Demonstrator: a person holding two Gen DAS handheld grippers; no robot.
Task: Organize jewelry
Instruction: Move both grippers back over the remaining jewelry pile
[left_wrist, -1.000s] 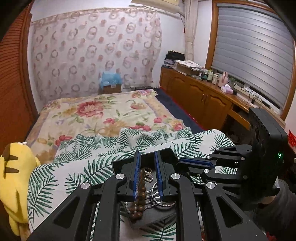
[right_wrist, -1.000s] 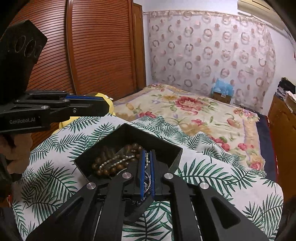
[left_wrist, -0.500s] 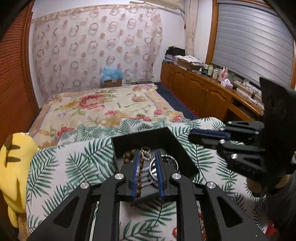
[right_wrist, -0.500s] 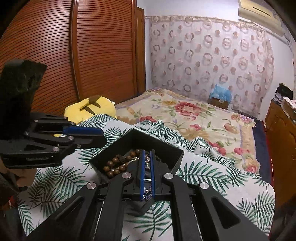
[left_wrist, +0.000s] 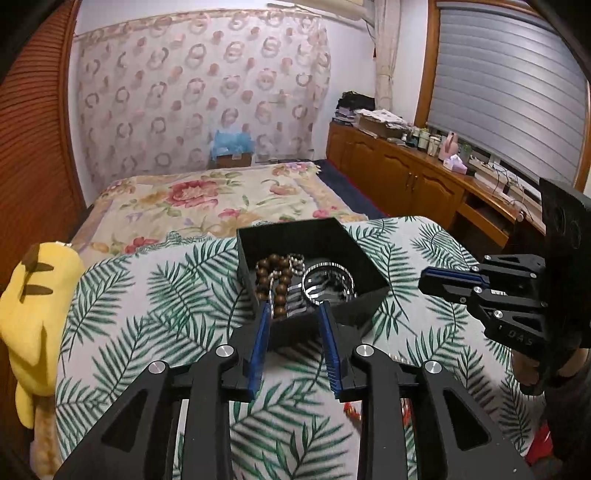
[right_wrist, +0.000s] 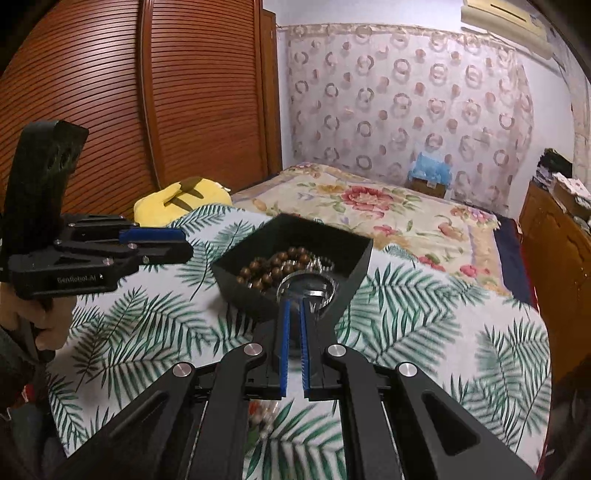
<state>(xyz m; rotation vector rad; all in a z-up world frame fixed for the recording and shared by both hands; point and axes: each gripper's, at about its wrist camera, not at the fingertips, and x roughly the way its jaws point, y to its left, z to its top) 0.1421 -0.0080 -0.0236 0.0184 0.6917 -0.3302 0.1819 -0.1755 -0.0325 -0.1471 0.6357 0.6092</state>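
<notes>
Two tongs work here: our left tongs (left_wrist: 293, 314) gape empty just short of the box (left_wrist: 365, 258) on the bed; our right tongs (right_wrist: 294, 304) look nearly closed, perhaps pinching a bangle (right_wrist: 308, 286) at its rim. Next we judge: release it inside.

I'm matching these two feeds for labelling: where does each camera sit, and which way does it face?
Left wrist view: on the left gripper, facing the black box and bed beyond; its own open fingers and the right gripper show.
Right wrist view: on the right gripper, facing the same box toward the wardrobe; its narrowly parted fingers and the left gripper show.
Shared: box, wooden beads, leaf-print cloth.
</notes>
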